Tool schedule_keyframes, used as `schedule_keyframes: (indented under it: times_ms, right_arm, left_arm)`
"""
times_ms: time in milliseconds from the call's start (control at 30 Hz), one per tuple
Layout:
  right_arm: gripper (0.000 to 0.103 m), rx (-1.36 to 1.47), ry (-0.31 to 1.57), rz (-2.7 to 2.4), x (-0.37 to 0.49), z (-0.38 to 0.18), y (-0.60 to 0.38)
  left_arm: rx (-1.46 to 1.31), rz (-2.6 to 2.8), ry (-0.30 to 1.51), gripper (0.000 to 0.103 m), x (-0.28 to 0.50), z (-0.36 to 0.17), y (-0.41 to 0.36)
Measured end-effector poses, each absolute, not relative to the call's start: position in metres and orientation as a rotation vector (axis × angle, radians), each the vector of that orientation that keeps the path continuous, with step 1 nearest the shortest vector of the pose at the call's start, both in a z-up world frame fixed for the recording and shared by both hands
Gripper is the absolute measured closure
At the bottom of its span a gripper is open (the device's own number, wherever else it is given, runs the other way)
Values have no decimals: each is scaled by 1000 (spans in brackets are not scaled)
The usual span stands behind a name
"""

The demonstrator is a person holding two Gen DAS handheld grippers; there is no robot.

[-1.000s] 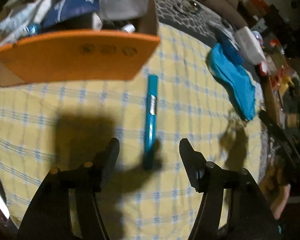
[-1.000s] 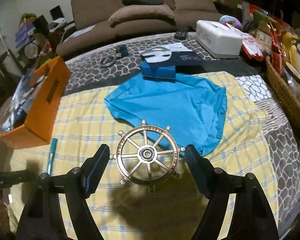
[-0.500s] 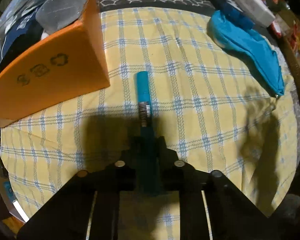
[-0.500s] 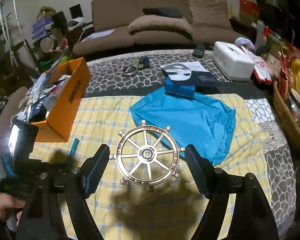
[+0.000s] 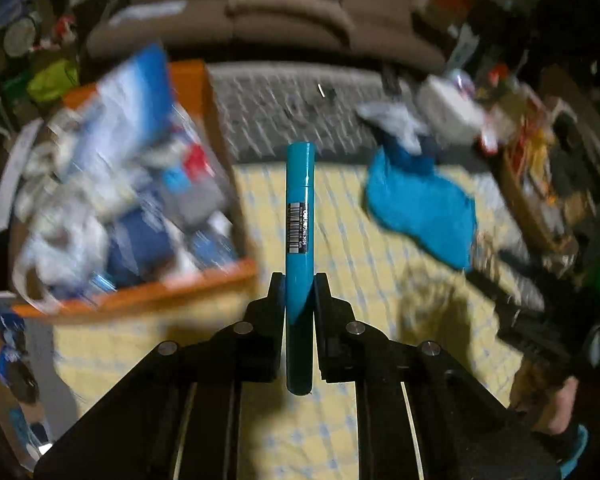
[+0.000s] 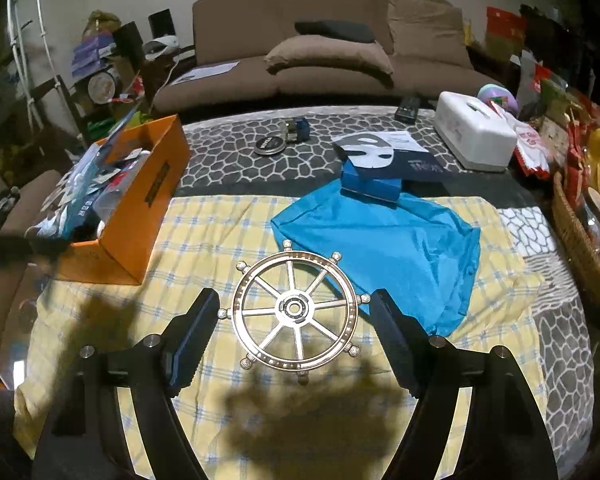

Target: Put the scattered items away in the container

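Left claw (image 5: 299, 296) is gripping the teal pen (image 5: 299, 216) by its lower half, both fingers pressed against the barrel; pen is pointing forward, away from the camera, barcode label facing up. Left view is motion-blurred. Pen is being held above the yellow checked cloth (image 5: 340, 248), just right of the orange box (image 5: 204, 276), which is sitting crammed with packets.

Right claw (image 6: 295, 328) is standing open, fingers (image 6: 192, 336) spread well apart on either side of the metal ship's wheel (image 6: 295, 307), not touching it. Wheel is lying flat on the cloth (image 6: 204, 236), its far rim overlapping the edge of the blue garment (image 6: 388, 240). Box (image 6: 148, 196) is sitting at the cloth's left side, well apart from the wheel. Claw shadow is falling across the near cloth
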State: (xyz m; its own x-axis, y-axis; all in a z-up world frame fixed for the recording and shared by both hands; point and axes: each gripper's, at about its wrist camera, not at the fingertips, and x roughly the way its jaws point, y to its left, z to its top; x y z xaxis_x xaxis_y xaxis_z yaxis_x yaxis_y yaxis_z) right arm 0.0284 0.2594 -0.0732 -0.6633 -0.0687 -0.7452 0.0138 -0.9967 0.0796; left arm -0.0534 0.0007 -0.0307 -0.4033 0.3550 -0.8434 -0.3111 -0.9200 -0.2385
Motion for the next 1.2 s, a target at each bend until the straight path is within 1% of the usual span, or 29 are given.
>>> schedule_keyframes:
  times_ms: [100, 133, 167, 200, 267, 333, 400, 533, 667, 800, 833, 900, 1000, 1033, 1067, 1200]
  right_arm:
    - [24, 1259, -119, -2800, 25, -78, 256]
    - [24, 1262, -131, -2783, 23, -80, 253]
    - [24, 1264, -143, -2769, 22, -83, 250]
    - [24, 1266, -158, -2755, 21, -85, 248]
    - [24, 1269, -196, -2722, 17, -89, 243]
    - [24, 1270, -212, -2707, 17, -92, 238]
    - [24, 1273, -209, -2697, 18, -94, 232]
    - [24, 1266, -165, -2685, 22, -95, 220]
    - [24, 1255, -164, -2691, 23, -93, 220]
    - [24, 1258, -197, -2691, 22, -94, 225]
    - [24, 1258, -209, -2687, 22, -94, 225]
    - [24, 1251, -226, -2678, 22, -93, 225]
    - [24, 1232, -247, -2664, 23, -89, 222]
    - [24, 1221, -265, -2652, 22, -87, 220]
    - [24, 1209, -281, -2638, 21, -84, 216]
    - [24, 1187, -259, -2584, 2, -73, 188]
  left_arm:
    - [-1398, 2414, -171, 91, -80, -17, -47]
    - [-1413, 2457, -230, 91, -91, -16, -74]
    - [-1433, 2477, -272, 91, -97, -20, -89]
    - [-1467, 2489, -361, 91, -104, -25, -118]
    - [-1563, 2413, -588, 91, -116, -49, -160]
    - [-1646, 2353, -695, 91, -124, -71, -185]
    - [-1693, 2353, -695, 91, -130, -84, -196]
    - [-1692, 2372, -698, 91, -137, -94, -203]
    - [-1689, 2537, -581, 91, -142, -94, -194]
    - [-1745, 2480, -572, 91, -146, -104, -191]
    - [-1764, 2486, -547, 90, -146, -103, -189]
    - [-1794, 2514, -494, 82, -145, -96, -185]
    - [-1765, 2570, -475, 65, -134, -75, -185]
    - [-1737, 2589, -489, 50, -130, -68, -187]
    - [-1684, 2619, -520, 40, -125, -61, -191]
    - [-1658, 2663, -524, 40, -122, -48, -194]
